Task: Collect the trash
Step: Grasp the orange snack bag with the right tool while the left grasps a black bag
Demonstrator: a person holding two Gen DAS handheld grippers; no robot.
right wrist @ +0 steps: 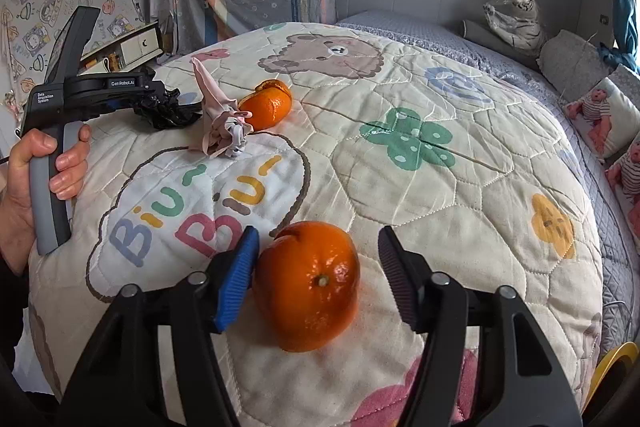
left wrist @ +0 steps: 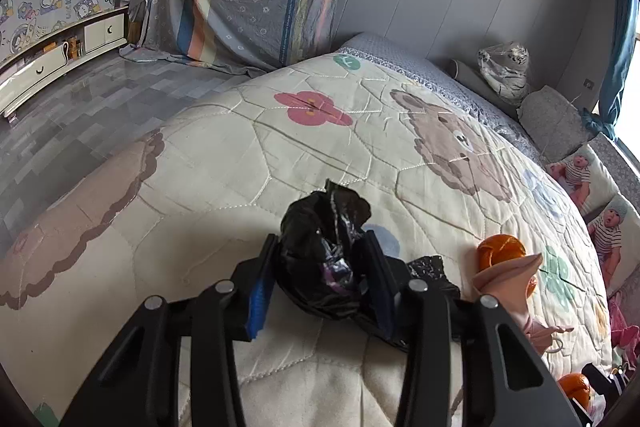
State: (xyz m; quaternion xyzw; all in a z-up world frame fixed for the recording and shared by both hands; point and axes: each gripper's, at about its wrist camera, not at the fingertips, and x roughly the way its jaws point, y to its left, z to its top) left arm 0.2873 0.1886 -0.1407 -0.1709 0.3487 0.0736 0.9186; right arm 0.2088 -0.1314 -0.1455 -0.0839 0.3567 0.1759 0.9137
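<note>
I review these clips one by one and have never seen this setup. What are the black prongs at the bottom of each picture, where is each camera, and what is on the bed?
There is no robot. A person holds a hand-operated gripper in each hand, each with a wide-angle camera looking along its two fingers; the prongs are those fingers.

The left camera shows the left gripper closed on a crumpled black bag. The right camera shows the right gripper around an orange peel: the blue finger touches it, the other stands clear, so no grip yet. The person's hand is also seen there.

On the quilt also lie a second orange peel and a pinkish cloth.
</note>
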